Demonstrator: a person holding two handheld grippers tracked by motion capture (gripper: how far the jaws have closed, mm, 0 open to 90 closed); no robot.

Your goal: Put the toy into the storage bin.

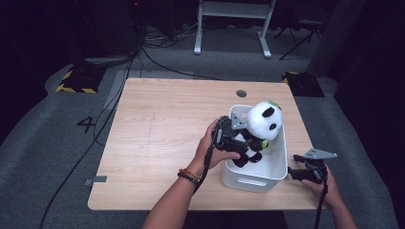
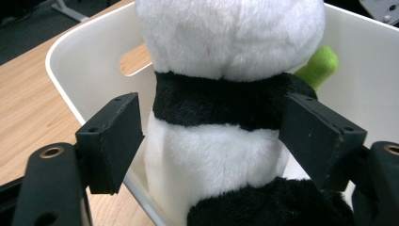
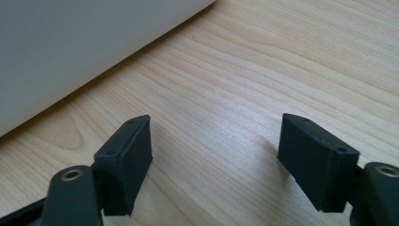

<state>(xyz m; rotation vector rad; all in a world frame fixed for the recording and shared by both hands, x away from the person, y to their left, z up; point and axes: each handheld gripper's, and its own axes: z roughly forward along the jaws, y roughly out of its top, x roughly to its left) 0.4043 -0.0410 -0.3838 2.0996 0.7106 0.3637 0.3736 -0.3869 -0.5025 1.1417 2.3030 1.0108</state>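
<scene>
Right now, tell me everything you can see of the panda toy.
The panda toy is soft plush: white head and body, black ears, eye patch, neck band and limbs, with a green piece at its side. It sits upright in the white bin, head above the rim. The left gripper straddles its back with open jaws, the left pad clear of the fur.

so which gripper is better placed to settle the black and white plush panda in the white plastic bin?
Left gripper: its open jaws straddle the black and white plush panda inside the white plastic bin. Right gripper rests outside it.
</scene>
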